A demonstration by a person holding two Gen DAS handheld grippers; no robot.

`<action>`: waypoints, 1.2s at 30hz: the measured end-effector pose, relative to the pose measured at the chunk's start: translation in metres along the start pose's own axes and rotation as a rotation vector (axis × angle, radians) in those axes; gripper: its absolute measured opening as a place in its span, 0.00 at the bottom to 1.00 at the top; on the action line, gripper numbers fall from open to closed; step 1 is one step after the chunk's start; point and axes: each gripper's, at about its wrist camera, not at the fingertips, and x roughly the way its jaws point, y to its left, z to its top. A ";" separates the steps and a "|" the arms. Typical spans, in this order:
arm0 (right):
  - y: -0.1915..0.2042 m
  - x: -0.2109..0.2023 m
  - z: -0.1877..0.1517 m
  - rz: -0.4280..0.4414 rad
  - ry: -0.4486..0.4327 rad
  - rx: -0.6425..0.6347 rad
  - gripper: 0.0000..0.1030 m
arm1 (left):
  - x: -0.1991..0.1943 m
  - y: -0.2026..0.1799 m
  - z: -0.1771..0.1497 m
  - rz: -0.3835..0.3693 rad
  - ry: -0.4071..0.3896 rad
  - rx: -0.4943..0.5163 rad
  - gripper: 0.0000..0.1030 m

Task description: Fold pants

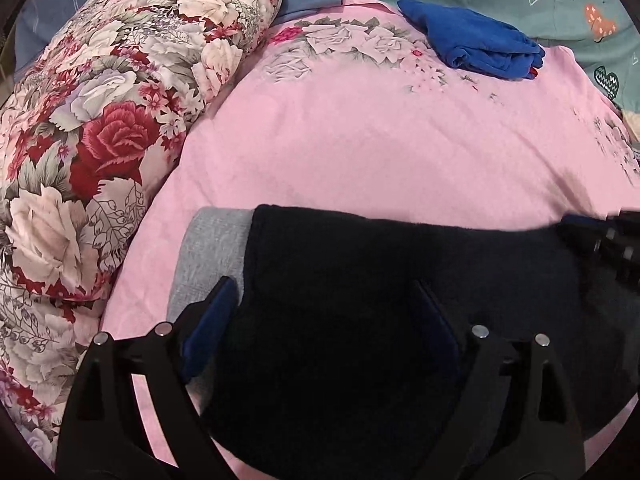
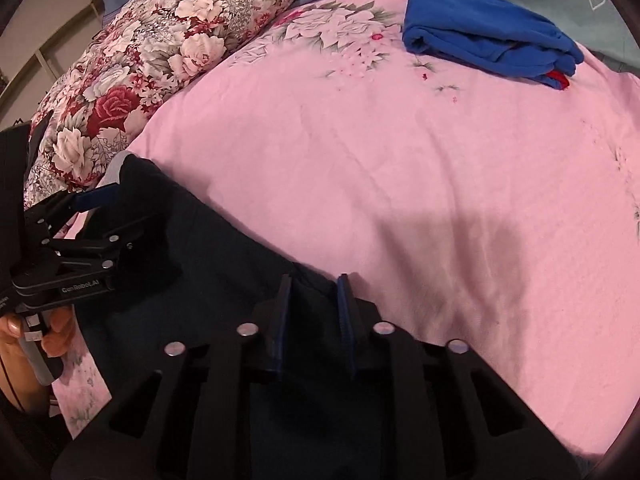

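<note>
On the pink flowered bedsheet point(image 2: 400, 152) lie the soft black pants point(image 1: 360, 300) — the left gripper point(image 1: 324, 292) stands wide open over them, the right gripper point(image 2: 314, 284) pinches their edge.

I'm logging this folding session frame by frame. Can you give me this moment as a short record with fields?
surface: pink bedspread
garment: black pants with grey waistband, lying at the near edge
left claw: open, fingers astride the pants
right claw: nearly shut, black cloth between its fingers
other items: folded blue garment at far side; floral pillow on left
</note>
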 end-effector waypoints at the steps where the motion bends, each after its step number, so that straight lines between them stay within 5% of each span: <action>1: -0.001 -0.004 0.002 -0.013 -0.025 0.008 0.12 | 0.000 0.001 0.000 -0.004 0.001 -0.007 0.87; 4: -0.006 -0.019 0.016 -0.052 -0.121 0.023 0.01 | 0.001 0.002 -0.001 -0.005 0.001 -0.018 0.87; 7: -0.013 0.008 0.018 -0.053 -0.042 0.034 0.01 | 0.000 0.003 0.000 -0.019 0.005 -0.030 0.86; 12: -0.025 -0.003 0.014 -0.194 -0.092 0.024 0.01 | -0.030 0.021 -0.003 -0.050 -0.035 -0.085 0.85; 17: -0.031 -0.049 -0.016 -0.058 -0.127 0.060 0.02 | -0.033 0.044 -0.016 -0.097 -0.007 -0.166 0.86; 19: -0.019 -0.044 -0.032 -0.020 -0.063 0.002 0.02 | -0.017 0.049 -0.024 -0.016 0.039 -0.175 0.88; 21: -0.027 -0.029 -0.041 -0.078 0.011 0.003 0.02 | -0.007 0.059 -0.029 -0.045 0.068 -0.218 0.90; 24: -0.079 -0.043 -0.051 0.008 -0.029 0.230 0.00 | -0.018 0.066 -0.029 -0.038 0.058 -0.261 0.90; 27: -0.090 -0.073 -0.059 -0.254 -0.111 0.304 0.08 | -0.037 0.062 -0.025 -0.040 0.010 -0.257 0.89; 30: -0.075 -0.081 -0.062 -0.106 -0.151 0.301 0.14 | -0.053 0.049 -0.024 -0.072 -0.019 -0.225 0.89; 36: -0.051 -0.052 -0.041 -0.016 -0.138 0.298 0.21 | -0.037 0.038 -0.032 -0.032 0.022 -0.176 0.89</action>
